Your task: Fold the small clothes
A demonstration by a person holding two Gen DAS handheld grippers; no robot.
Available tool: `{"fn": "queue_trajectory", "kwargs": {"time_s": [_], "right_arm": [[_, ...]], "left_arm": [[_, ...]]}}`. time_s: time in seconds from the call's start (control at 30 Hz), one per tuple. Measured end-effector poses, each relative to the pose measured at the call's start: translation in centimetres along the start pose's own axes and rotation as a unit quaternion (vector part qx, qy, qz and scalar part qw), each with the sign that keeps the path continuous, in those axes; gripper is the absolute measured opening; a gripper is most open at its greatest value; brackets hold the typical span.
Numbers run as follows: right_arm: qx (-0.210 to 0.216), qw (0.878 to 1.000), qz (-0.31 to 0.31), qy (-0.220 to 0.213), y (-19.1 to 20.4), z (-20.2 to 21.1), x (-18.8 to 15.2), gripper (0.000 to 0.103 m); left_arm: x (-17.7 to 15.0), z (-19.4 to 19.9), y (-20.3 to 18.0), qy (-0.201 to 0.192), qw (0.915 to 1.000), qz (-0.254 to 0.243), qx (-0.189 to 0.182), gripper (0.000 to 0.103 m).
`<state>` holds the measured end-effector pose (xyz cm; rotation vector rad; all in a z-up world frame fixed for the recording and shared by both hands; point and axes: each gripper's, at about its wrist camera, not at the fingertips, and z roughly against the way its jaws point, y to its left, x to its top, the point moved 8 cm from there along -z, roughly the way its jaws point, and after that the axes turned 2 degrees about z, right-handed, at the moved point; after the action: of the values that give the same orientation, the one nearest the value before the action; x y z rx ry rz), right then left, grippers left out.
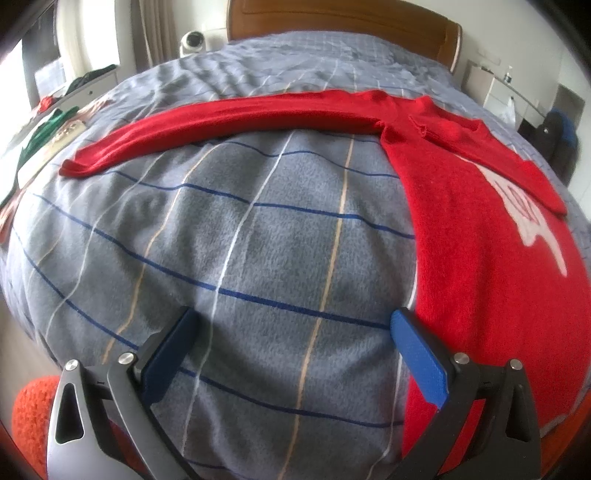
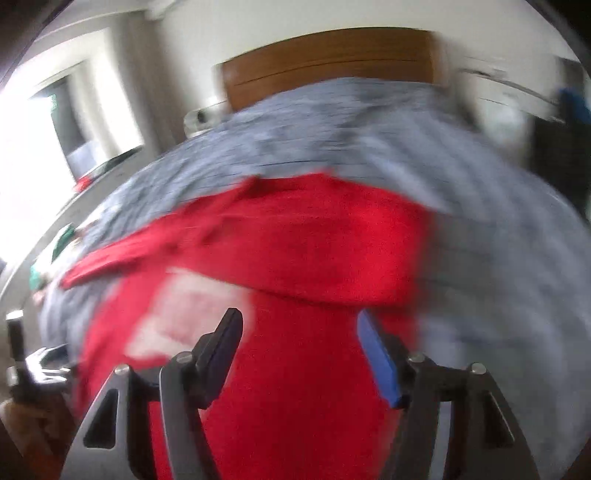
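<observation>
**Red sweater flat on bed, both grippers empty**

Red knit sweater w/ white chest graphic point(image 1: 491, 236) lies spread on grey fleece blanket w/ blue, white & tan check lines point(image 1: 236, 236), which covers the bed up to a brown wooden headboard point(image 1: 343, 22). In left wrist view the sweater body fills the right side; one long sleeve stretches out straight to the left across the blanket, cuff at far left. The other sleeve is folded in over the chest, lying diagonally across the white graphic.

Left gripper point(image 1: 291, 354) hangs over bare blanket just left of the sweater's side edge, jaws spread wide, nothing between them. Its blue right finger pad point(image 1: 421, 362) sits right at the red hem edge; can't tell if it touches. Orange fuzzy fabric shows at bottom-left corner behind the gripper.

Right wrist view is heavily motion-blurred. Right gripper point(image 2: 299, 354) is over the sweater's lower body point(image 2: 295, 387), jaws apart approx. mid-width, no cloth caught between them. Folded sleeve shows as a red band across the frame above the fingers, white graphic to the left.

Green garment point(image 1: 44, 133) lies on a surface off the bed's left side. White round device point(image 1: 194, 42) sits near the headboard.
</observation>
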<state>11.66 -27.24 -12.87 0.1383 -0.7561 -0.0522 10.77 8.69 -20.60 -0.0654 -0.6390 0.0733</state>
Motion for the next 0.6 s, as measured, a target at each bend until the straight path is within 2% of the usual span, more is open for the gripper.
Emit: {"fn": "queue_trajectory", "kwargs": {"time_s": [0.1,0.2,0.27,0.33,0.37,0.47,0.6], "right_arm": [[-0.052,0.996,-0.071,-0.014,-7.5,2.4,-1.6,0.065],[-0.076,0.990,-0.120,-0.015,-11.9,3.1,-3.5,0.069],[-0.070,0.984,-0.162,0.002,-14.3,2.3,-5.7,0.069],[-0.042,0.983,-0.174,-0.027,-15.0,2.5,-6.6,0.069],[-0.043,0.984,-0.167,-0.042,-14.9,2.8,-6.7,0.069],[-0.069,0.987,-0.138,-0.042,-13.9,2.5,-6.6,0.072],[-0.079,0.989,-0.118,-0.040,-13.5,2.3,-6.6,0.077]], "left_arm": [[0.0,0.0,0.0,0.000,1.0000,0.002,0.001,0.103],[0.1,0.3,0.2,0.006,0.9999,0.010,-0.008,0.103],[0.3,0.9,0.6,0.011,0.9994,0.023,-0.024,0.102],[1.0,1.9,1.4,0.005,0.9980,0.045,-0.045,0.102],[1.5,2.3,2.0,0.001,0.9970,0.057,-0.054,0.102],[3.8,2.7,4.7,-0.001,0.9933,0.095,-0.067,0.102],[7.1,1.6,11.4,0.013,0.9864,0.158,-0.043,0.102]]}}
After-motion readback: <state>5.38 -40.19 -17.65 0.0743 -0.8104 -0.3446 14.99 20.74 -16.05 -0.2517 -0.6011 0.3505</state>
